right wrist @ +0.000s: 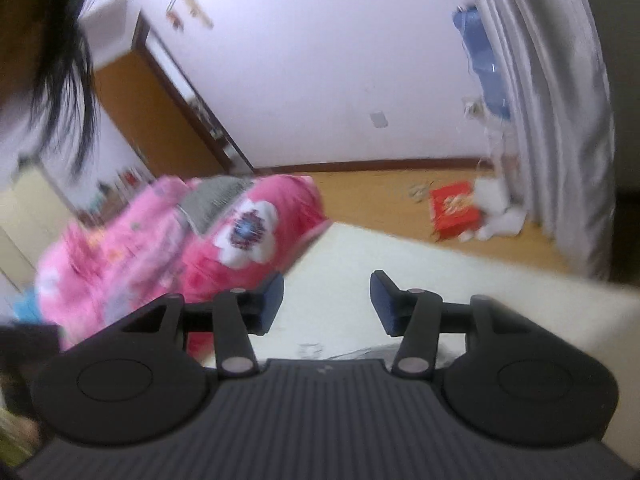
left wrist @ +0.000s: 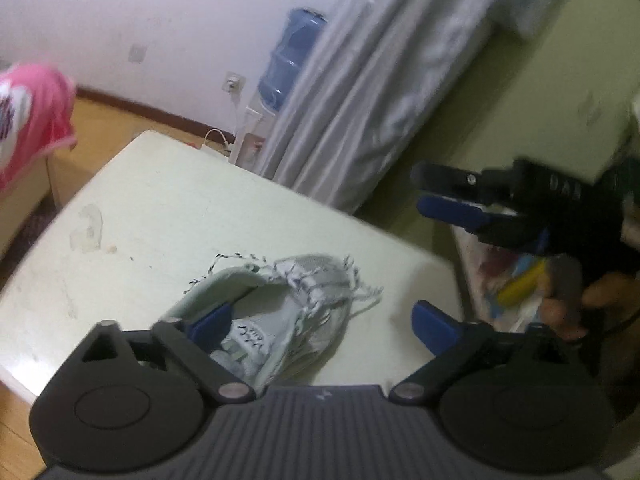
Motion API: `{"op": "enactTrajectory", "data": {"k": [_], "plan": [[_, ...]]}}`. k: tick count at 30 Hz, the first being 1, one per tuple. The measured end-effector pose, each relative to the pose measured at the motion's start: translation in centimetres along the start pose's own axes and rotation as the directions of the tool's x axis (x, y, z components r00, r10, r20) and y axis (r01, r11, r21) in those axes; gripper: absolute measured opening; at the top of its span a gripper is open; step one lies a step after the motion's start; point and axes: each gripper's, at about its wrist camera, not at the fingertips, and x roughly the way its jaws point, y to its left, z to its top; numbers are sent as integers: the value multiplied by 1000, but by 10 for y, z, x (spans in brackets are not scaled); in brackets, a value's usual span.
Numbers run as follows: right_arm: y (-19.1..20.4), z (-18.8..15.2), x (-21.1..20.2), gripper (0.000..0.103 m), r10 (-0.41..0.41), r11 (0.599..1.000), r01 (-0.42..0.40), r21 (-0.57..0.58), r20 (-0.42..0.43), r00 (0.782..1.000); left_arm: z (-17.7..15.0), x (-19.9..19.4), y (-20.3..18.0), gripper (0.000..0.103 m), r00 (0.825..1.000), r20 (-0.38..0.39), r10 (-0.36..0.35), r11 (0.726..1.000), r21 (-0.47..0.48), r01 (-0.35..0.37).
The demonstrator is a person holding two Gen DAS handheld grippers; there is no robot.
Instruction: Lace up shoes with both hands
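Left wrist view: shoe on its side, toe pointing away up-right

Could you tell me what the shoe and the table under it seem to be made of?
Shoe: apparently grey knit or mesh fabric, matte, with speckled white woven laces; blur leaves the weave unclear. Table: seemingly a hard, smooth cream painted or laminated top, with stains and faint sheen.

Pale, stained table with one grey-green shoe on it, speckled laces loose.
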Motion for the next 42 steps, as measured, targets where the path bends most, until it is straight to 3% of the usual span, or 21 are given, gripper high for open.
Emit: {"op": "enactTrajectory", "data": {"k": [3, 5, 7, 10, 11, 14, 16, 19, 25, 32, 42], "plan": [[-12, -15, 6, 56, -31, 987, 38, 158, -46, 998, -1, 8, -15, 79, 998, -34, 61, 989, 140, -56], [-27, -27, 11, 56, -56, 955, 78, 285, -84, 995, -1, 16, -24, 65, 994, -63, 89, 974, 215, -74], [-46, -40, 19, 56, -33, 893, 77, 444, -106, 994, 0, 24, -31, 58, 990, -84, 113, 961, 261, -87], [-70, -59, 38, 52, 47, 764, 36, 644, -112, 993, 2, 34, -40, 51, 986, -72, 151, 934, 336, -119], [-78, -64, 44, 49, 71, 716, 22, 697, -105, 992, 2, 39, -42, 42, 982, -78, 172, 924, 359, -133], [-92, -79, 57, 33, 113, 598, 13, 801, -101, 988, 5, 48, -42, 29, 973, -128, 192, 927, 350, -137], [-98, -84, 64, 26, 125, 548, 23, 836, -109, 986, 6, 51, -39, 25, 973, -148, 175, 938, 327, -118], [-102, -86, 72, 24, 137, 506, 38, 862, -124, 983, 6, 56, -37, 21, 973, -162, 165, 942, 318, -107], [-98, -88, 81, 20, 136, 464, 86, 882, -167, 976, 6, 58, -31, 15, 976, -154, 151, 946, 310, -98], [-94, -89, 80, 6, 111, 430, 127, 894, -192, 975, -4, 54, -22, 10, 988, -123, 98, 937, 345, -50], [-90, -90, 86, 2, 117, 421, 142, 896, -208, 971, -7, 53, -17, 10, 992, -108, 58, 926, 377, -13]]}}
